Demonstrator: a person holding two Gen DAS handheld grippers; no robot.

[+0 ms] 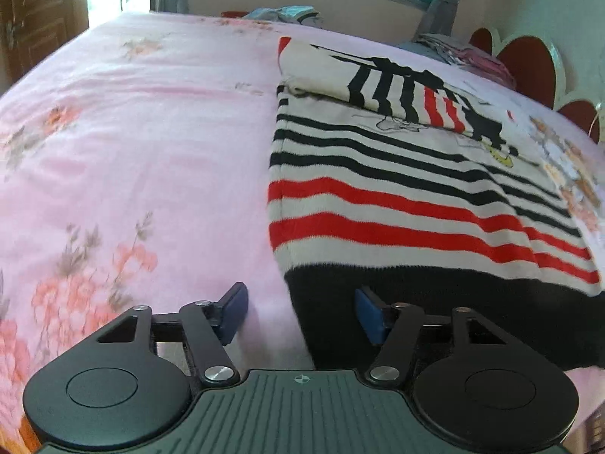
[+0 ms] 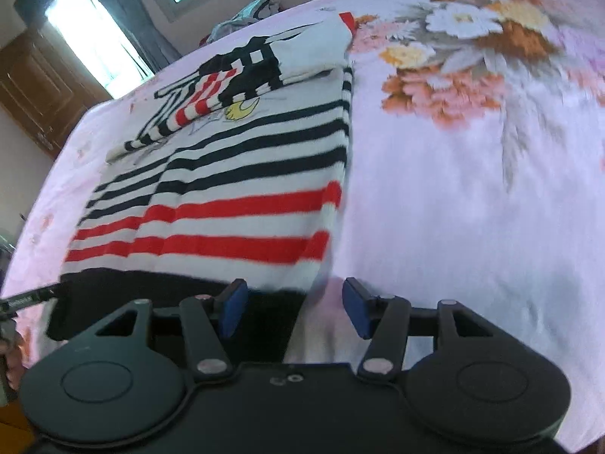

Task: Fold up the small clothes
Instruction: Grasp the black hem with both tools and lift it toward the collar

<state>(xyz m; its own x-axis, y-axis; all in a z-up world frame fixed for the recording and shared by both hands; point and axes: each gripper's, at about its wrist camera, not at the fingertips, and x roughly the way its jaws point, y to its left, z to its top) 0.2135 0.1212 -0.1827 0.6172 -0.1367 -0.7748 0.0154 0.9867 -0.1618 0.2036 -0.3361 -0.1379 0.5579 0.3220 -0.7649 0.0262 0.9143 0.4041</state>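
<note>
- On the pink floral bed sheet [image 1: 132, 159]: striped black, red and white knitted sweater [image 1: 397, 196], sleeves folded in, bottom fold pending.
- Left tongs [image 1: 300, 312], right tongs [image 2: 294, 308]: both open, straddling black hem [image 1: 435, 302] corners, gripping nothing.

the pink floral bedsheet [image 1: 132, 159] lay bare across the whole side left of the striped sweater [image 1: 397, 189], giving open passage there up to the far edge of the bed. on the opposite side, the sheet [image 2: 472, 208] was likewise unobstructed beside the sweater [image 2: 245, 174]. a folded sleeve [image 1: 378, 83] rested on the upper part of the garment, raising that area. a loose pile of clothes [image 1: 283, 13] sat at the far edge of the bed, and another stack [image 1: 472, 56] lay near the red headboard [image 1: 529, 60], which closed off that side. the left gripper [image 1: 300, 312] stood with jaws apart over the sweater's dark hem corner; the right gripper [image 2: 295, 308] stood likewise at the other corner.
</note>
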